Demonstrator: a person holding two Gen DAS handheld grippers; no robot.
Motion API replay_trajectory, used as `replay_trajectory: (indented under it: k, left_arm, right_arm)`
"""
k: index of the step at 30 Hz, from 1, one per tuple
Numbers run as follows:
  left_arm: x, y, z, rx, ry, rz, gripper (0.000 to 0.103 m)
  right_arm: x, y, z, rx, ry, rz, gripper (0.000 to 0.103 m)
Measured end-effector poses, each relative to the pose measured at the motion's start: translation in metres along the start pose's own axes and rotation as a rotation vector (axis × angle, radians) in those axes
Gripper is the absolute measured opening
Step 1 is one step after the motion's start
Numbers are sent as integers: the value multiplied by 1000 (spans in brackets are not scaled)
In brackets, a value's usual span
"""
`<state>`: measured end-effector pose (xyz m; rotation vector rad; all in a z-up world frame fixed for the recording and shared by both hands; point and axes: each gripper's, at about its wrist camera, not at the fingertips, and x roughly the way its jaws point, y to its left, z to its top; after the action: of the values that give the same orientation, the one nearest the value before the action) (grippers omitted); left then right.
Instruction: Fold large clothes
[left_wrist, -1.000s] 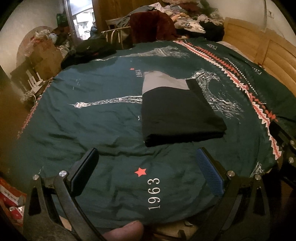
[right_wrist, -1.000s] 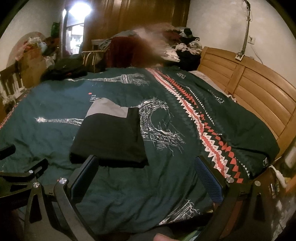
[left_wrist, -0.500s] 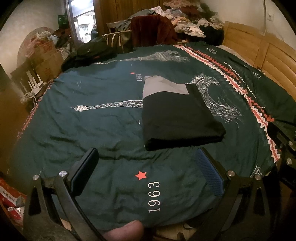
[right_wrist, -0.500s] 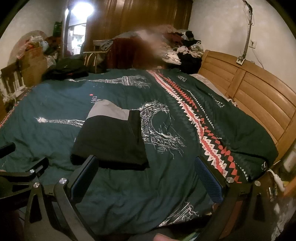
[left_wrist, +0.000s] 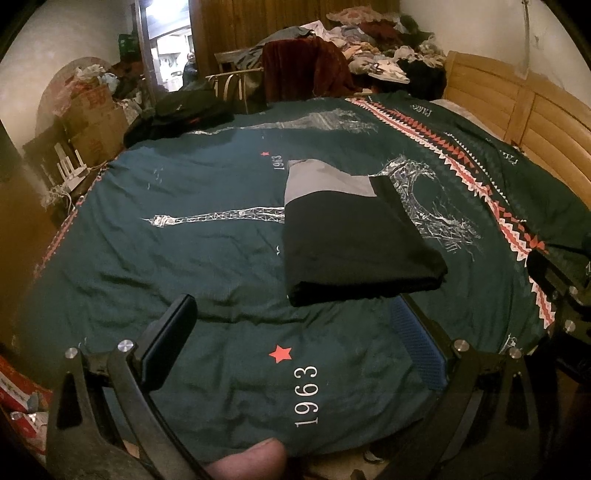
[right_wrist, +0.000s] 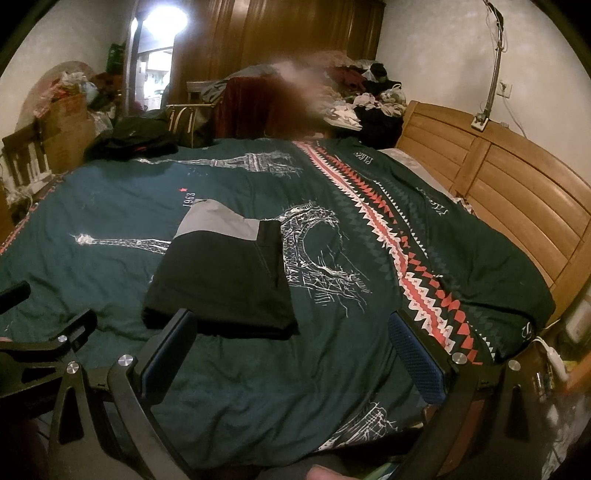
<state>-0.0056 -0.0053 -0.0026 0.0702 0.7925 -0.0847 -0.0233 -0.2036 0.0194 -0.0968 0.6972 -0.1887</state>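
Note:
A black garment (left_wrist: 354, 243) with a grey panel at its far end lies folded into a flat rectangle on the dark green bedspread (left_wrist: 207, 229). In the right wrist view the same folded garment (right_wrist: 225, 277) sits left of centre. My left gripper (left_wrist: 295, 332) hovers open over the near edge of the bed, just short of the fold. My right gripper (right_wrist: 291, 339) is open too, holding nothing, near the garment's front right corner. The right gripper's frame shows at the edge of the left wrist view.
A wooden headboard (right_wrist: 509, 192) runs along the right. A heap of clothes (left_wrist: 376, 66) and a chair draped in dark red cloth (left_wrist: 306, 70) stand beyond the far side. Dark clothing (left_wrist: 184, 114) lies at the bed's far left corner. Boxes (left_wrist: 92, 118) are stacked left.
Both grippers have drawn back and lifted slightly, so more of the room shows. The folded garment has not moved. Both stay open.

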Motion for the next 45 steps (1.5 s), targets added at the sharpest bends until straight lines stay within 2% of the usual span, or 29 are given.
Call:
replay_trajectory:
  k: [45]
  left_arm:
    - [-1, 2, 3, -16, 1, -22, 103]
  right_arm:
    - [-7, 7, 3, -8, -9, 0, 103]
